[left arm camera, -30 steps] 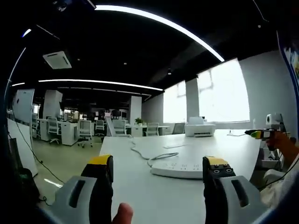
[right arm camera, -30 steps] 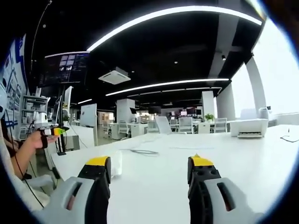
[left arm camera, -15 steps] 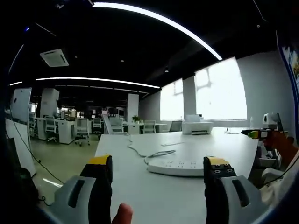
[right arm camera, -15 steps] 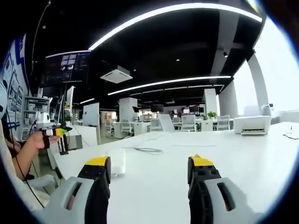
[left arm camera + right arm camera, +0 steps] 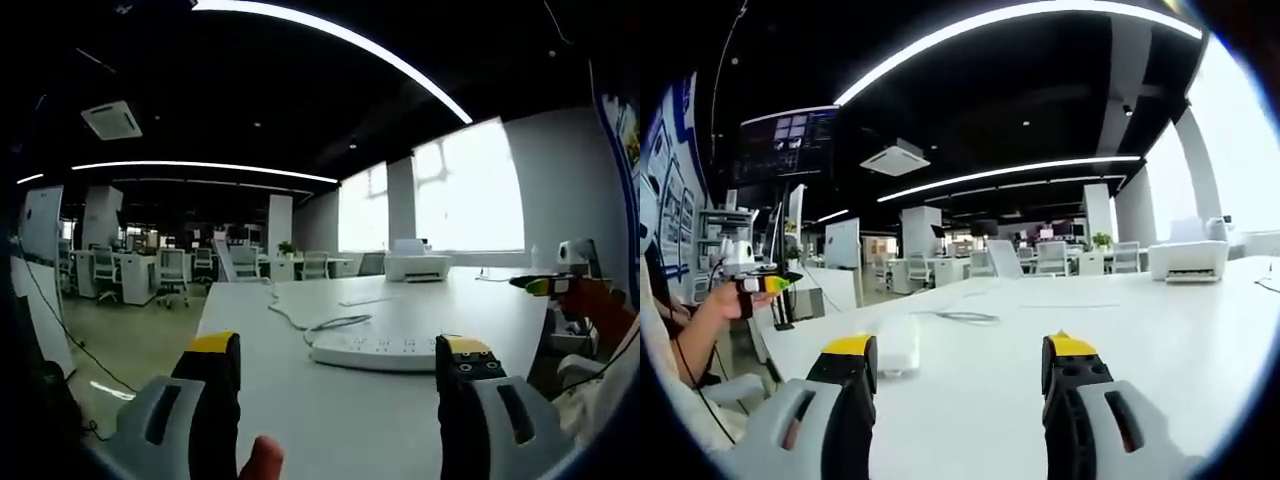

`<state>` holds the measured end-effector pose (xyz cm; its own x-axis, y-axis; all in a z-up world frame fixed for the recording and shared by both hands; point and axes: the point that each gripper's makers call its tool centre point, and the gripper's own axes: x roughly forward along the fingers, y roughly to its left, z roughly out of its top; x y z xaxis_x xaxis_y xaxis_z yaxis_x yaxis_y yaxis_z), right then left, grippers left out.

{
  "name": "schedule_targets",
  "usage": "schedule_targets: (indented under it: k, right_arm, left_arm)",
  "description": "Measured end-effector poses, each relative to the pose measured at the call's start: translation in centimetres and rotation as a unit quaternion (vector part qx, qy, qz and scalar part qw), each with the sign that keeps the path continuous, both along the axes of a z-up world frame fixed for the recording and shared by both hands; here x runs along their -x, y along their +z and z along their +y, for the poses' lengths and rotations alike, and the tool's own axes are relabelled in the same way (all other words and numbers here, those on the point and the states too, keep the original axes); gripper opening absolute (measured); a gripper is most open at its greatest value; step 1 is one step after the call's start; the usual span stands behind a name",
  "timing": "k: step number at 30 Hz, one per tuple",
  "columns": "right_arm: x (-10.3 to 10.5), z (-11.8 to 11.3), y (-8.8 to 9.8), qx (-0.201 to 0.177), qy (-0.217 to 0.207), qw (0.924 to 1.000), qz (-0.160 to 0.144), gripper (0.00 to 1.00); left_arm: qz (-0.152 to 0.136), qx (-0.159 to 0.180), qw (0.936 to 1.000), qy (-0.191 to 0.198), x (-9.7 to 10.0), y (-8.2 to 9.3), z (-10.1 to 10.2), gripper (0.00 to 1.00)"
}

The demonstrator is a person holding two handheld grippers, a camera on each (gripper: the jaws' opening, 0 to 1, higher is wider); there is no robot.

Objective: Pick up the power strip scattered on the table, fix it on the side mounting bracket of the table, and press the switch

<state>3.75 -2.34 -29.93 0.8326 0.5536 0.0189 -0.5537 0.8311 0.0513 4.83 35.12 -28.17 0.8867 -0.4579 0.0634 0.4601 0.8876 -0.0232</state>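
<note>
White power strip (image 5: 380, 351) near the table's (image 5: 330, 420) front edge, left gripper (image 5: 340, 362) and right gripper (image 5: 958, 362) both wide open, empty

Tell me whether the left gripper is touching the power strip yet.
Apart. In the left gripper view, the power strip lies on the white table beyond the open left gripper, with bare tabletop showing between the jaw tips and the strip.

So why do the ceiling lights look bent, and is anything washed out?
Left gripper view: the fisheye lens bows the ceiling light strip, and the windows glare white. Right gripper view: the light strip arcs likewise, the window is blown out, while the power strip looks soft-edged.
</note>
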Motion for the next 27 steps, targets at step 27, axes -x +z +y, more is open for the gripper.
schedule_targets:
  k: [27]
  right_arm:
    - [-0.4,2.3,-1.7,0.006,0.028,0.9993,0.025,0.63]
  left_arm:
    - [0.009,-0.003,0.9998,-0.016,-0.1,-0.7,-1.2,0.83]
